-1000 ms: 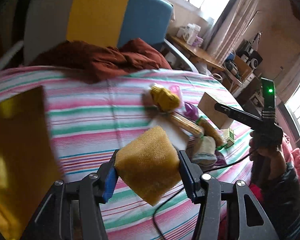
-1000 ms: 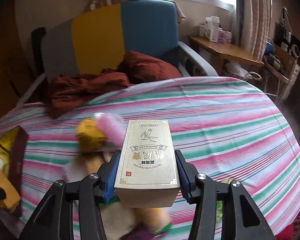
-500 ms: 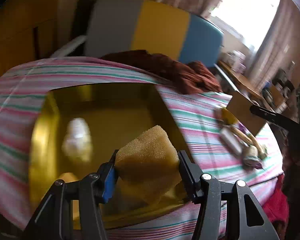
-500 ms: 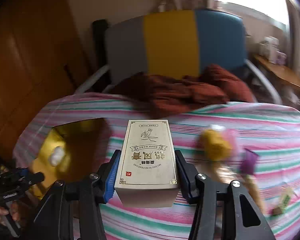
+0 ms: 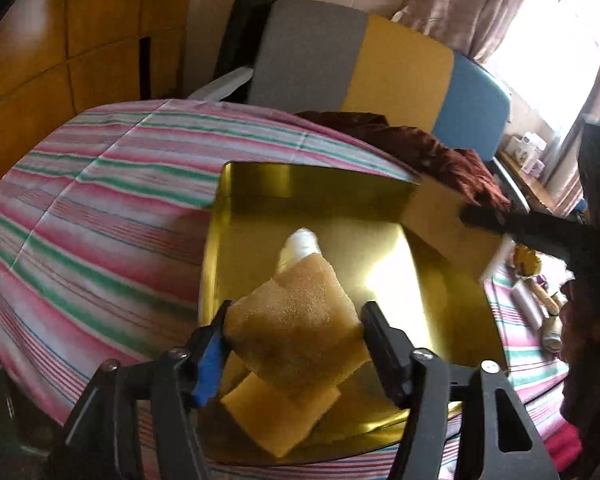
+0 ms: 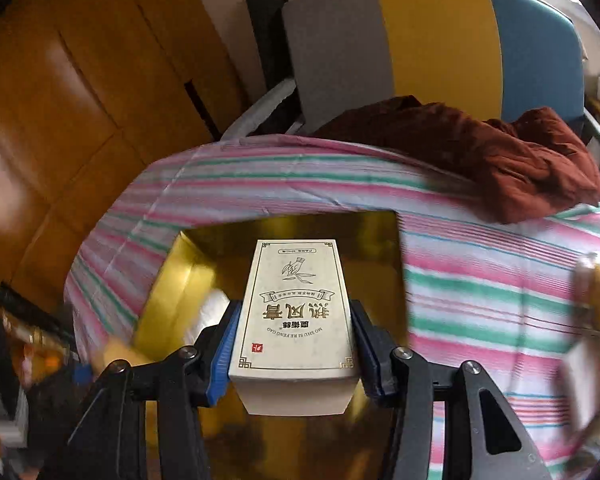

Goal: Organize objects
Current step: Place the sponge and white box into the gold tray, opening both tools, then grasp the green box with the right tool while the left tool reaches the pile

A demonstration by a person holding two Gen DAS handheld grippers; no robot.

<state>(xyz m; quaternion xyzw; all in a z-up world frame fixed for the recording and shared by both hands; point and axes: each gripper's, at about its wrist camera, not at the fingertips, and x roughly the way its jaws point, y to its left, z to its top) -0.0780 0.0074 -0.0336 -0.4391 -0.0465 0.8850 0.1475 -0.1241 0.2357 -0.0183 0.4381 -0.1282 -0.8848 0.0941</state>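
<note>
A tan sponge (image 5: 300, 340) sits between the jaws of my left gripper (image 5: 296, 308), which are opening; the pads no longer squeeze it. It hangs over the open gold box (image 5: 380, 200), above a yellow sponge (image 5: 268, 420) and a white object (image 5: 300, 244) lying inside. My right gripper (image 6: 295, 312) is shut on a white carton with gold lettering (image 6: 296, 300), held above the same gold box (image 6: 168, 280). In the left wrist view that carton (image 5: 440, 216) shows at the box's right rim.
The box rests on a striped cloth (image 5: 100, 220) covering the table. A maroon cloth (image 6: 500, 160) lies at the far edge before a grey, yellow and blue chair (image 6: 420, 40). Several small objects (image 5: 536, 292) remain at the right. Wooden cabinets (image 6: 60, 100) stand left.
Both grippers swung left from the pile of objects to over the gold box. The left jaws have widened and the sponge has slackened and tilted. The carton stays gripped.
</note>
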